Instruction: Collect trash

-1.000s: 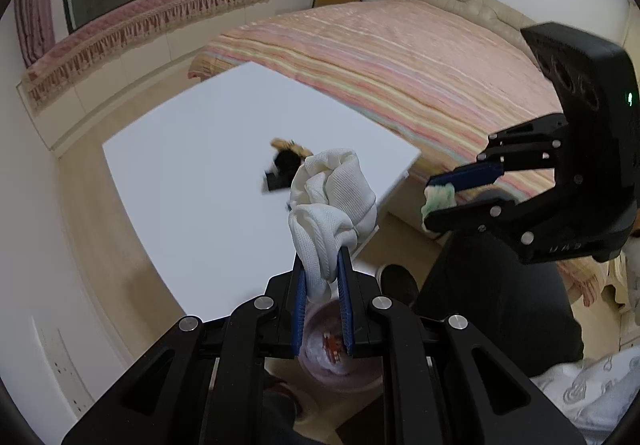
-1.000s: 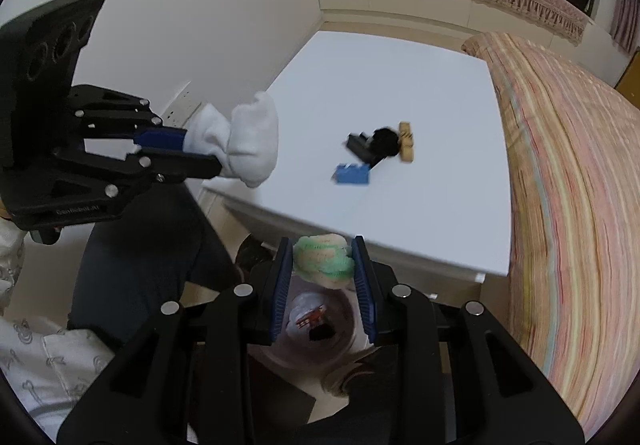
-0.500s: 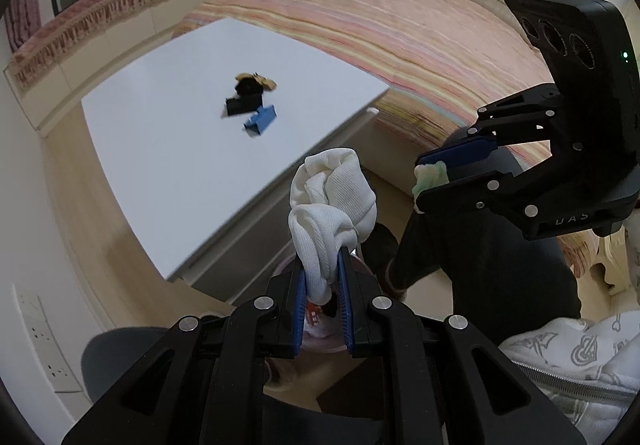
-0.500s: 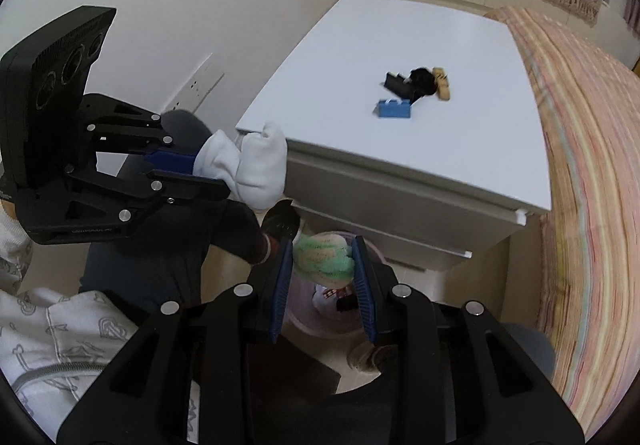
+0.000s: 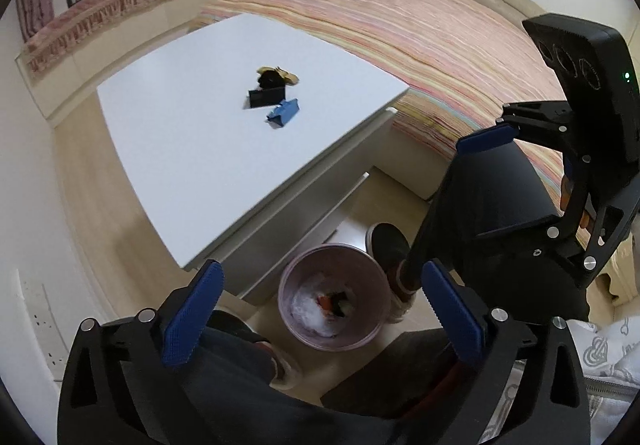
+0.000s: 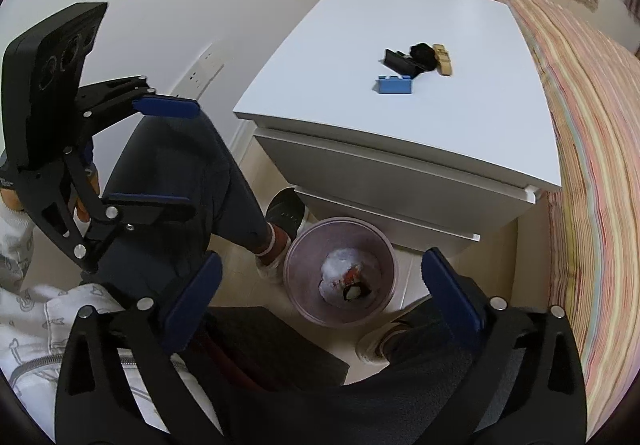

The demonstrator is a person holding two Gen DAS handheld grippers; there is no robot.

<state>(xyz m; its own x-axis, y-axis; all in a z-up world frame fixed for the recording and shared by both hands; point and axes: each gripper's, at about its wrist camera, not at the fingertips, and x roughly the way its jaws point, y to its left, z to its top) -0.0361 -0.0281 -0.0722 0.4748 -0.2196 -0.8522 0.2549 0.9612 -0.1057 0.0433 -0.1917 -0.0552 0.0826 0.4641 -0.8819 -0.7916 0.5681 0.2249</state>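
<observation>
A pink trash bin [image 5: 334, 299] stands on the floor by the white cabinet; it also shows in the right wrist view [image 6: 340, 271]. White crumpled trash and small red and black bits lie inside it. My left gripper [image 5: 320, 277] is open and empty above the bin. My right gripper [image 6: 320, 273] is open and empty above it too. On the cabinet top [image 5: 192, 133] lie a blue piece [image 5: 282, 113], a black piece [image 5: 266, 97] and a tan piece [image 5: 288, 76].
A bed with a striped cover [image 5: 440, 45] stands beside the cabinet. The person's legs and a black shoe [image 6: 286, 211] are next to the bin. A wall socket [image 6: 206, 65] is on the white wall.
Both grippers have opened. The white cloth left my left gripper and the green wad left my right gripper; both grippers moved down off the cabinet to above the bin.
</observation>
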